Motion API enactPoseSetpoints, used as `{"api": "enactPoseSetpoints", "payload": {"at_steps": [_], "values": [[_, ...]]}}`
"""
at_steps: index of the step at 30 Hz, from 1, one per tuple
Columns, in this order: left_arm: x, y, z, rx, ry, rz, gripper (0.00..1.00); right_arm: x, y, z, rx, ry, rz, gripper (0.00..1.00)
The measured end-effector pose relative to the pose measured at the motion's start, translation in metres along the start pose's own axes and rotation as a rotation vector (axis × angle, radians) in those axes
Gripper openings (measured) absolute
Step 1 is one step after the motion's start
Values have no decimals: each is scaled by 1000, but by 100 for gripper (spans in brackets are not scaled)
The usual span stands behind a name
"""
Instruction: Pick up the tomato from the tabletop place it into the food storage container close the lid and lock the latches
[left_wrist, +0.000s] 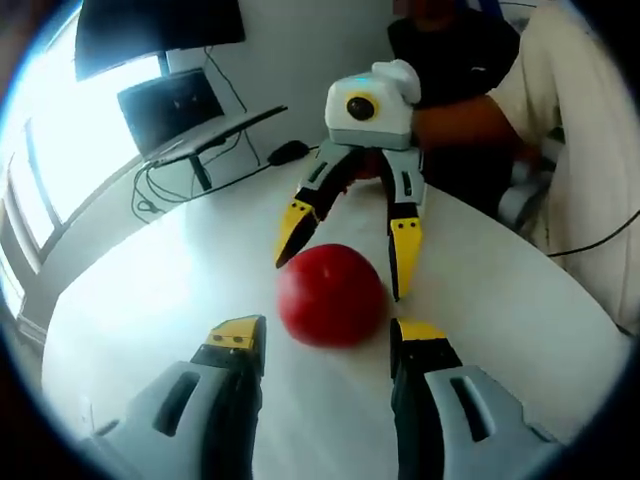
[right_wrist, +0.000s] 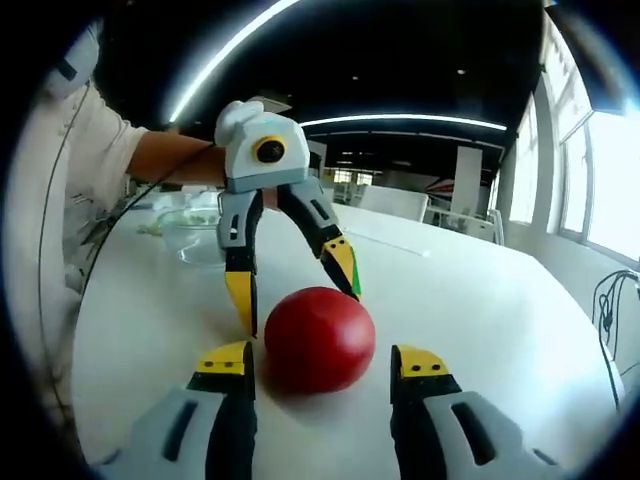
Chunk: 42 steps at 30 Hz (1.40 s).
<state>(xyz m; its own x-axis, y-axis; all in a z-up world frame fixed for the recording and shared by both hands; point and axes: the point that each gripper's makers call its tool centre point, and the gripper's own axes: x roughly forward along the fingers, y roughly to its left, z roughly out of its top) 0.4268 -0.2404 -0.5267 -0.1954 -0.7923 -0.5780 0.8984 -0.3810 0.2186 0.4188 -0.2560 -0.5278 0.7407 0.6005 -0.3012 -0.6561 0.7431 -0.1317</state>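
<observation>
A red tomato (left_wrist: 330, 295) (right_wrist: 318, 338) rests on the white round table (left_wrist: 150, 290) (right_wrist: 470, 290). My left gripper (left_wrist: 328, 337) is open, its yellow-tipped jaws standing either side of the tomato's near face without touching it. My right gripper (right_wrist: 322, 362) is open too and straddles the tomato from the opposite side. Each gripper shows in the other's view: the right gripper (left_wrist: 347, 258) reaches down over the tomato's far side, and so does the left gripper (right_wrist: 294, 288). A clear food storage container (right_wrist: 195, 235) sits further back on the table, behind the left gripper.
A laptop on a stand (left_wrist: 175, 105), a dark mouse (left_wrist: 288, 152) and cables (left_wrist: 160, 185) lie at the table's far edge. A person in a white sleeve (left_wrist: 585, 150) (right_wrist: 85, 170) holds the grippers. More cables (right_wrist: 612, 300) hang near the windows.
</observation>
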Motion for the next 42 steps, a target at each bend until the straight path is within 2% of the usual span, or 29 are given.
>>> {"api": "enactPoseSetpoints", "payload": {"at_steps": [24,29,31,42], "values": [[6,2,0,30,18,-16,42,8,1,-1,-5,15,28,42],[9,4,2,33,13,-16,40,7,1,-2,-9,19,32,41],[10,3,1,36,17,-22,36,7,1,-2,-11,20,31,40],[15,5,-1,40,39,-25,33,8,0,-3,-8,23,48,40]]}}
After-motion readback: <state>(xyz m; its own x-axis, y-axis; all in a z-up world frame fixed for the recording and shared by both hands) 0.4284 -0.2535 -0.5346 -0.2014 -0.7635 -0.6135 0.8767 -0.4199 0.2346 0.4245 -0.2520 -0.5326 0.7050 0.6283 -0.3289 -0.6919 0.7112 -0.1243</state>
